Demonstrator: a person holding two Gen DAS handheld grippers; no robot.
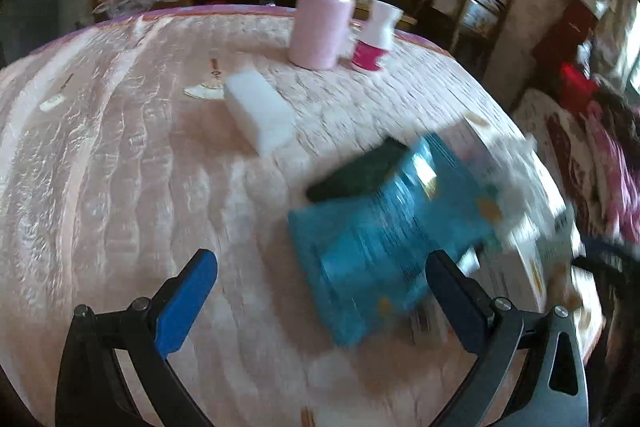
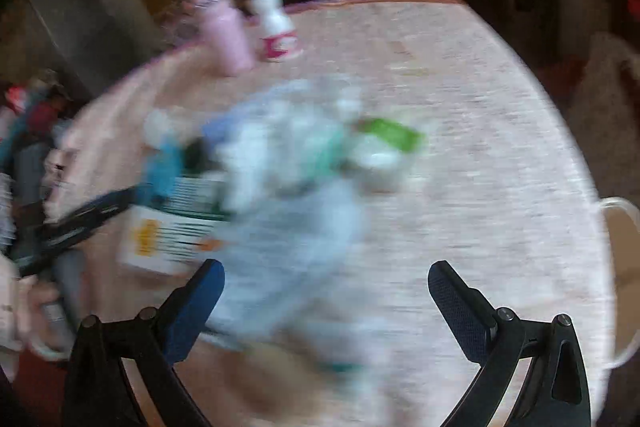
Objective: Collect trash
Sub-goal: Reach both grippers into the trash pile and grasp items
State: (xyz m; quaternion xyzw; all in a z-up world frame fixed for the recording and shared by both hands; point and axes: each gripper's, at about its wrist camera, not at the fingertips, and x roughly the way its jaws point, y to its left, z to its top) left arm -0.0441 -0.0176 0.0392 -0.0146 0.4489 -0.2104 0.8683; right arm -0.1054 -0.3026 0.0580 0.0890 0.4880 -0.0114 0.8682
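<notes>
While both views are smeared by motion, no brand or writing can be read: the white box (image 2: 168,239) shows only an orange patch and dark lines of print too blurred to make out. It lies near the table's (image 1: 120,155) right edge in the left view, partly under a blue packet (image 1: 384,227) with pale yellow spots, crumpled and lying flat. A dark green block (image 1: 356,171) sits just behind the packet, touching it. In the right view a pale, see-through plastic bag (image 2: 296,195) sprawls over the middle of the table, covering part of the box, with a green-and-white wrapper (image 2: 388,143) at its far side.

Farther back a white block (image 1: 260,111) lies alone near the centre, and a pink bottle (image 1: 324,15) stands upright beside a white-and-magenta vase (image 1: 376,39) by the far edge.

The left gripper (image 1: 320,271) is spread wide and holds nothing, its right finger over the packet's near end; contact cannot be judged. The right gripper (image 2: 326,281) is likewise spread wide and bare, the bag lying between and beyond its fingers.
</notes>
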